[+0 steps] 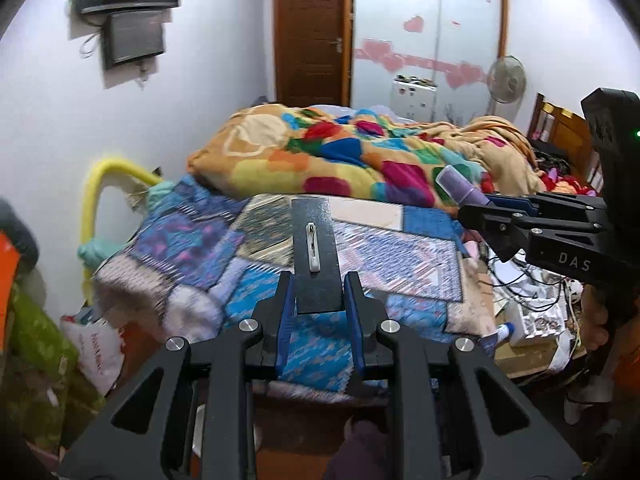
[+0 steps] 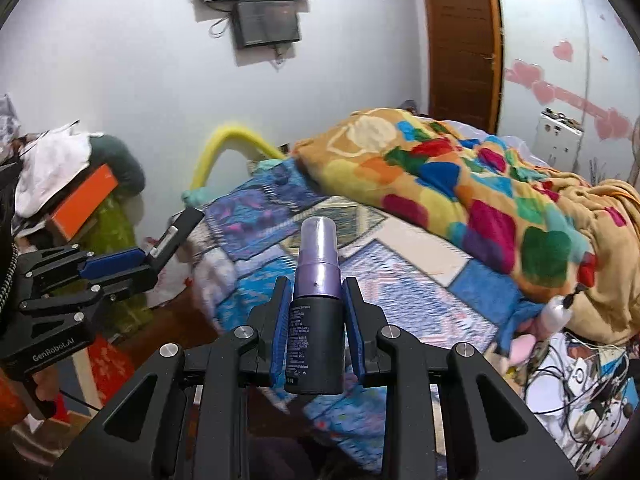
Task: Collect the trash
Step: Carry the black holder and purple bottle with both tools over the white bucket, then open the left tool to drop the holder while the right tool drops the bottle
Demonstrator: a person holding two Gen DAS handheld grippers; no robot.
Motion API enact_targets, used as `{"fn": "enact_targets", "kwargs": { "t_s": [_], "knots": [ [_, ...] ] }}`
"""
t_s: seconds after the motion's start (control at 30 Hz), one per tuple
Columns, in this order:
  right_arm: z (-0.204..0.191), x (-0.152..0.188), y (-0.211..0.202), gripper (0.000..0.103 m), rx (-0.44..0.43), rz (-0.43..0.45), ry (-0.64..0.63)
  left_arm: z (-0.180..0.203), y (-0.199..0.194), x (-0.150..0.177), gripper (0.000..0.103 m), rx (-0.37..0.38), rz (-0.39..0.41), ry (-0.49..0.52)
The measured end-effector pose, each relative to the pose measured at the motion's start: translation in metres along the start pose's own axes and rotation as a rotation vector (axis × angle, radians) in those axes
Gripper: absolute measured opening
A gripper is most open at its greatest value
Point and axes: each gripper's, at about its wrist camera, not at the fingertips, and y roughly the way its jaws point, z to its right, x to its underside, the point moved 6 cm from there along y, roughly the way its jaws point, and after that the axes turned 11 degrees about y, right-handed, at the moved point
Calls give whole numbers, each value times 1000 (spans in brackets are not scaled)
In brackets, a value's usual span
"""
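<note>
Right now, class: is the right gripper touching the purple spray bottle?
Touching. The right wrist view shows the right gripper with both blue pads pressed against the purple spray bottle.

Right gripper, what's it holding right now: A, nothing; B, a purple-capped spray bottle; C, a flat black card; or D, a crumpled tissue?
B: the right gripper is shut on the spray bottle, purple top pointing forward over the bed; the flat black card is in the left gripper.

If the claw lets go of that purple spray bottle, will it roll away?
Probably. The spray bottle is round and smooth, so it would likely roll on something hard, less on the soft patchwork quilt. It looks like stiff plastic, so the right gripper likely won't crush it.
</note>
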Motion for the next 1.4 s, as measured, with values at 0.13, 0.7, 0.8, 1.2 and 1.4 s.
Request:
{"fn": "enact_targets", "kwargs": {
  "t_s": [0.13, 0.7, 0.8, 1.2, 1.4],
  "knots": [
    [-37, 8, 12, 24, -39, -26, -47, -31, -24, 32, 24, -45, -5, -42],
    [-175, 63, 93, 24, -187, -202, -216, -138, -30, 171, 24, -179, -145, -218],
    [-188, 79, 114, 24, -203, -255, -219, -153, -16, 198, 24, -193, -177, -277],
    [-217, 158, 211, 24, -229, -498, -189, -183, 69, 317, 24, -146, -354, -516],
    [-222, 202, 257, 24, -231, -633, -135, -186, 105, 365, 24, -117, -425, -634]
  ]
}}
